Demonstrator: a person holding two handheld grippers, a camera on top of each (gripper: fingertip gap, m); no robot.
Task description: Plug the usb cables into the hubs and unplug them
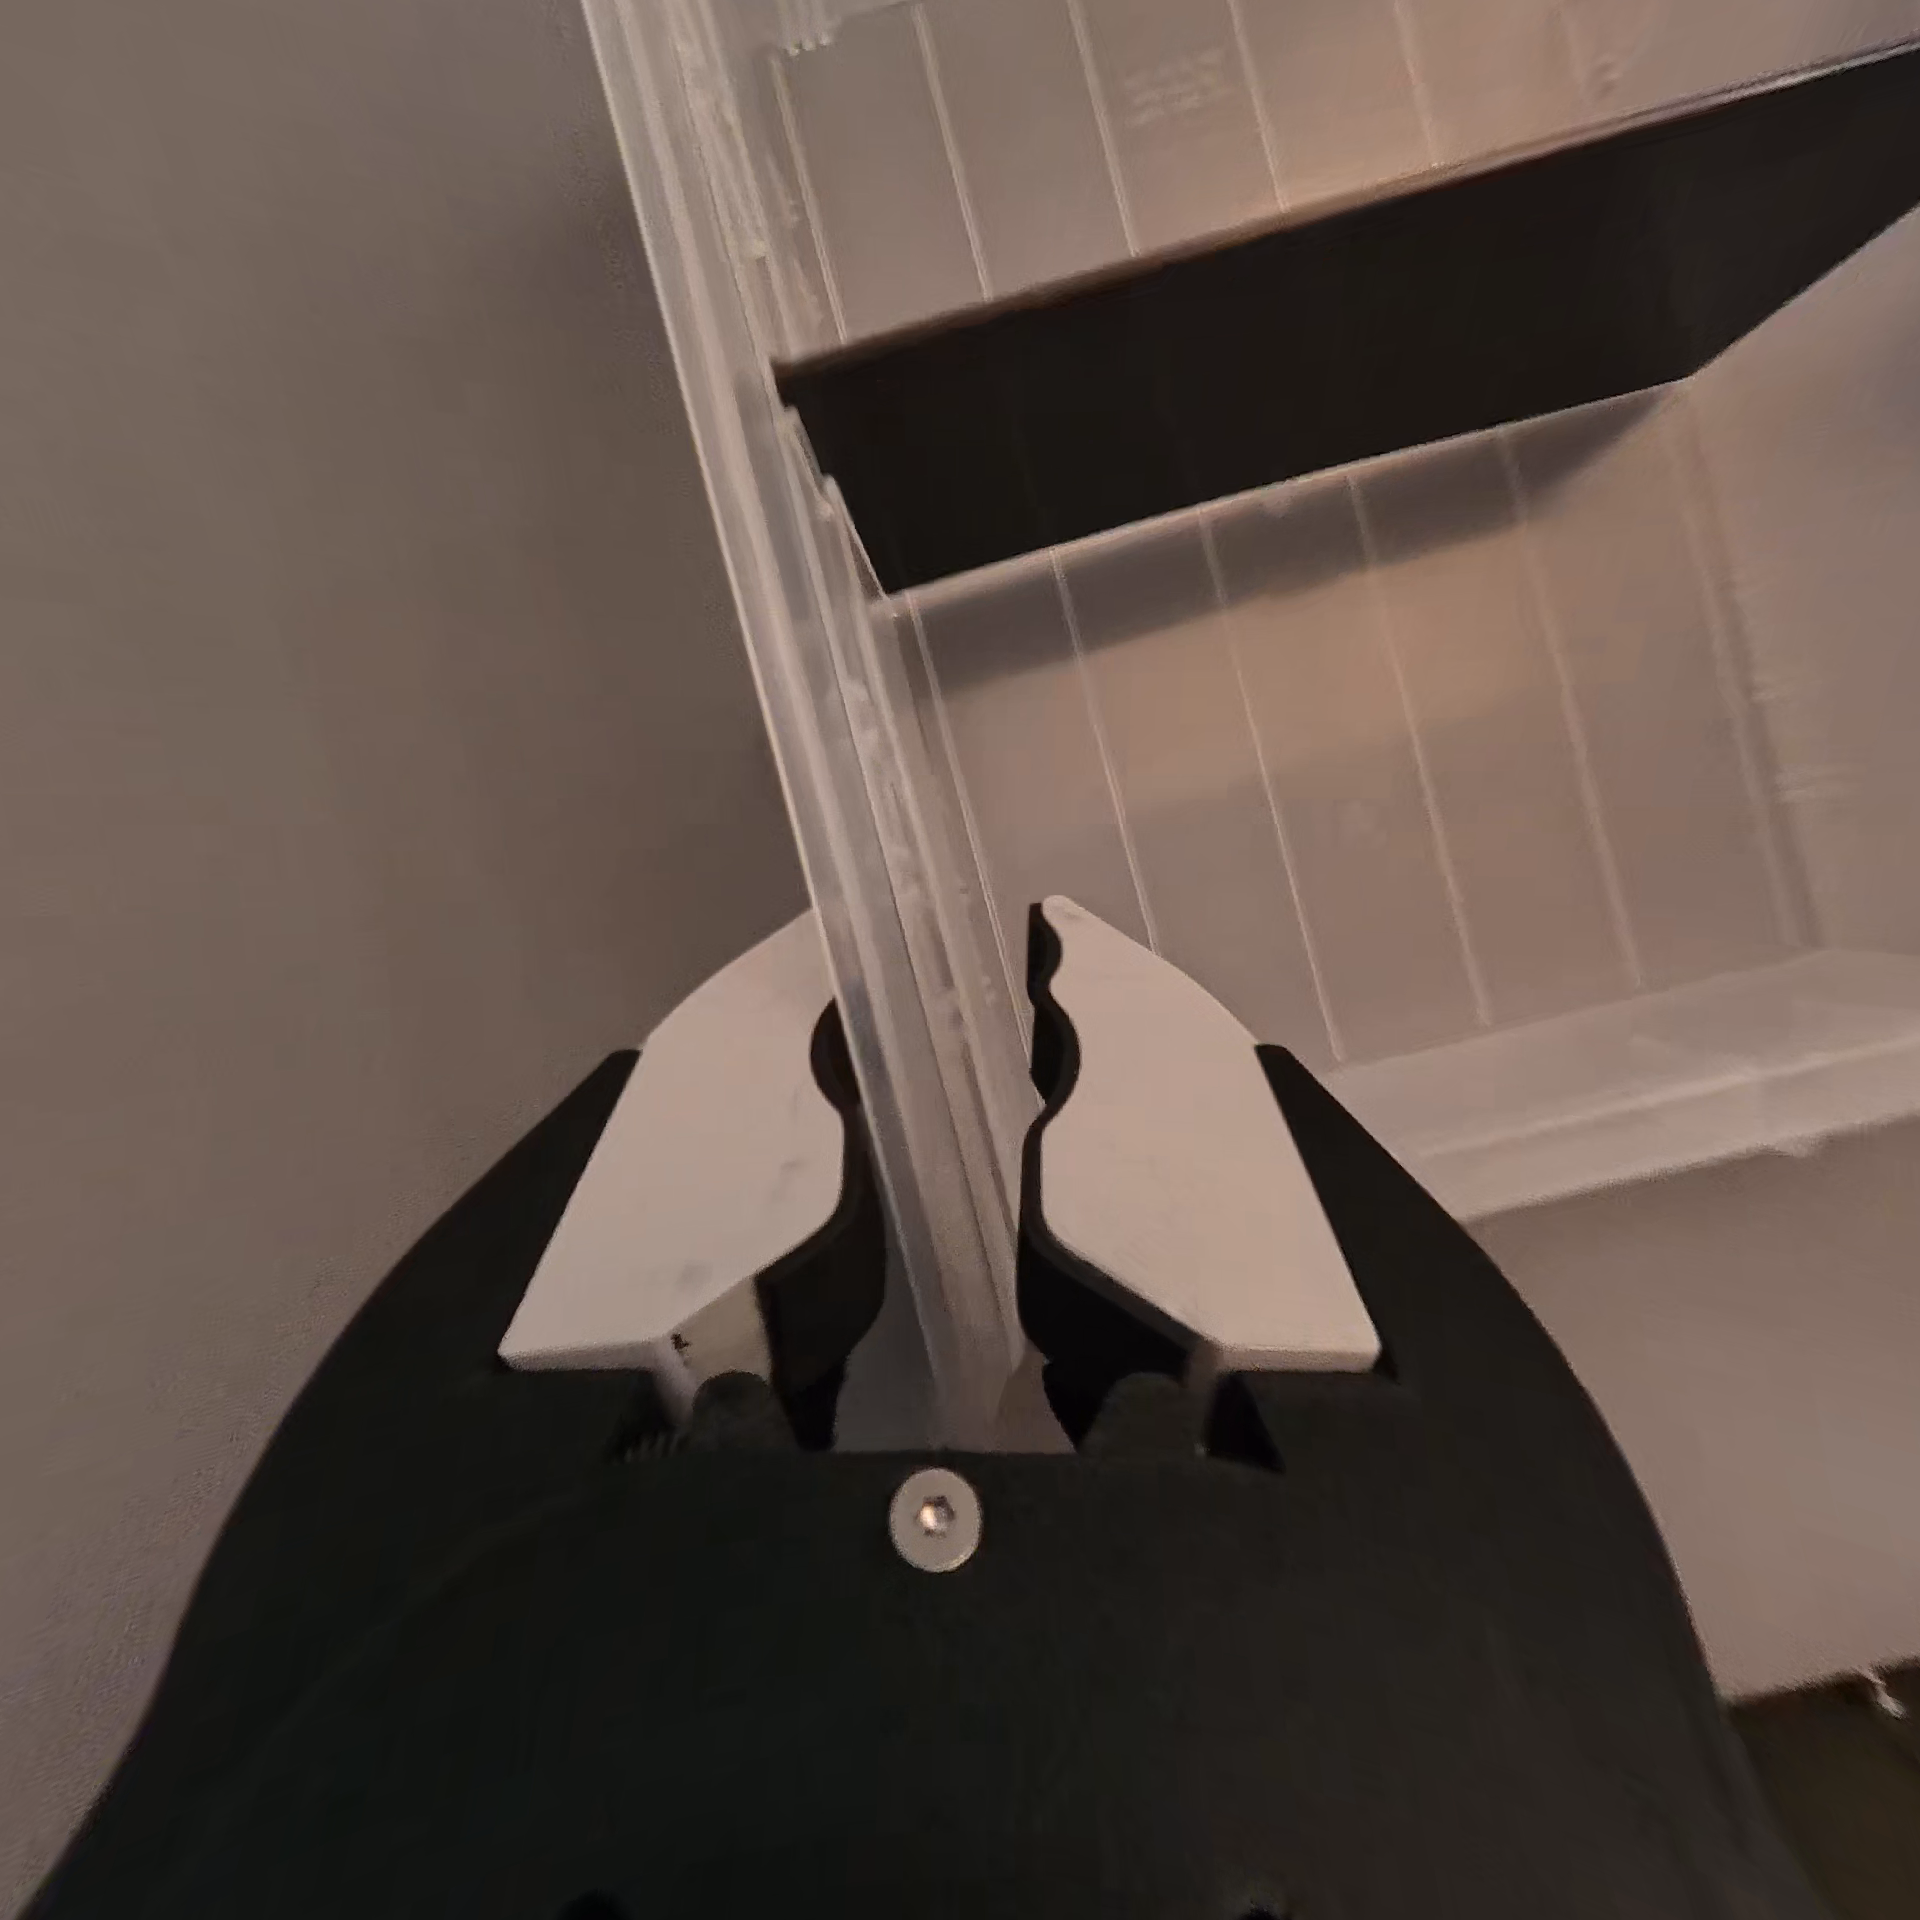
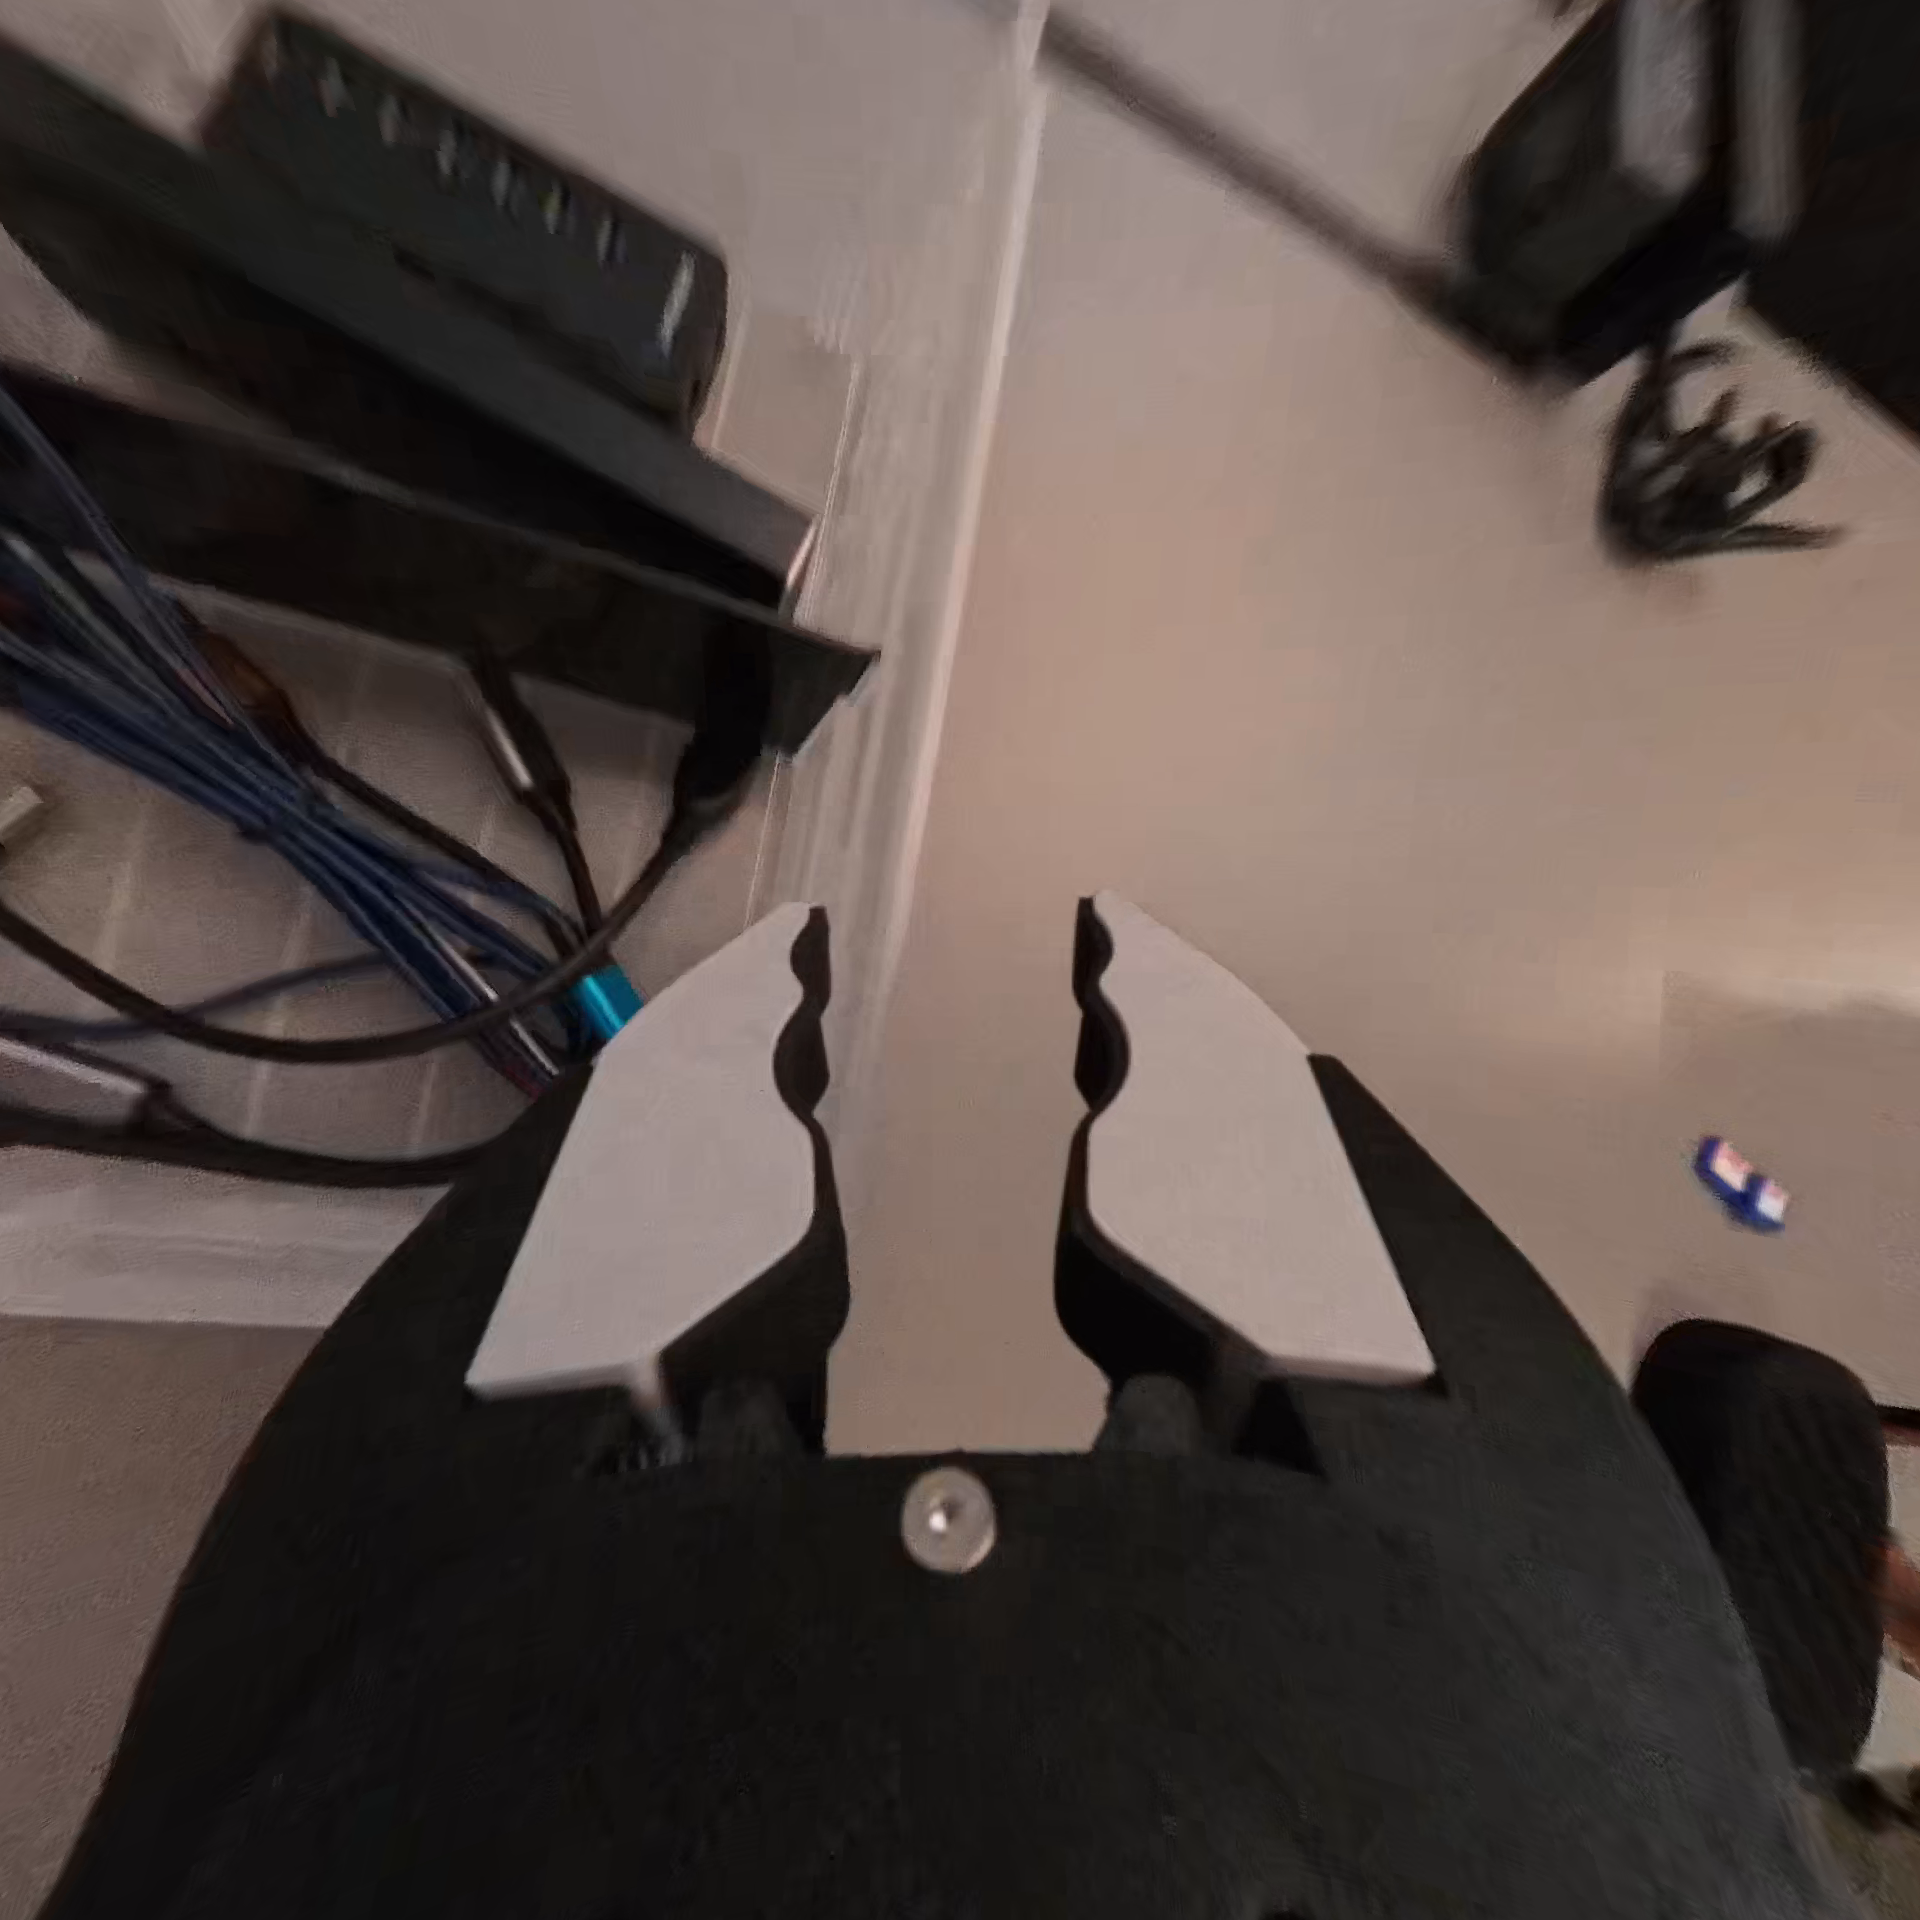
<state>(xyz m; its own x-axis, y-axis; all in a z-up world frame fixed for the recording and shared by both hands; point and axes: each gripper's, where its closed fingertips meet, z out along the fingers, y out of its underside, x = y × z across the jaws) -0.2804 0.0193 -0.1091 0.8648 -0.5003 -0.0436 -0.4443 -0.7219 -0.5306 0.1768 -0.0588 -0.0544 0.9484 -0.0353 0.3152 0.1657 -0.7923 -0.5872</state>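
Left wrist view
- Left tool (image 1: pixel 940 935): its jaws are nearly closed around the rim of a clear plastic bin (image 1: pixel 1351 790), one white finger (image 1: pixel 717 1164) outside the wall and the other inside; whether both pads press on the rim I cannot tell.
- Clear plastic bin: ribbed see-through walls, its near wall running up from between the fingers toward the top of the frame.
- Black divider (image 1: pixel 1299 416): a dark flat panel that crosses the inside of the bin at a slant, from the near wall toward the upper right.
- Table (image 1: pixel 312 623): a plain pale surface to the left of the bin.
- Hubs and cables: none can be made out in this view.

Right wrist view
- Right tool (image 2: pixel 951 914): jaws apart with a clear gap, nothing between them; only the pale table (image 2: pixel 1299 779) shows through the gap.
- Hub (image 2: pixel 468 208): a black box with a row of ports, blurred, lying at the upper left inside the bin, beside the bin's wall (image 2: pixel 935 520).
- USB cables (image 2: pixel 260 831): a bundle of blue and black leads lying in the bin, left of the tool and below the hub; a bright blue plug (image 2: pixel 605 1000) sits just beside the left fingertip.
- Black device (image 2: pixel 1621 187): blurred, at the upper right on the table, with a loose coil of black cord (image 2: pixel 1704 478) below it.
- Small blue and white item (image 2: pixel 1745 1195): on the table to the right, too small to identify.
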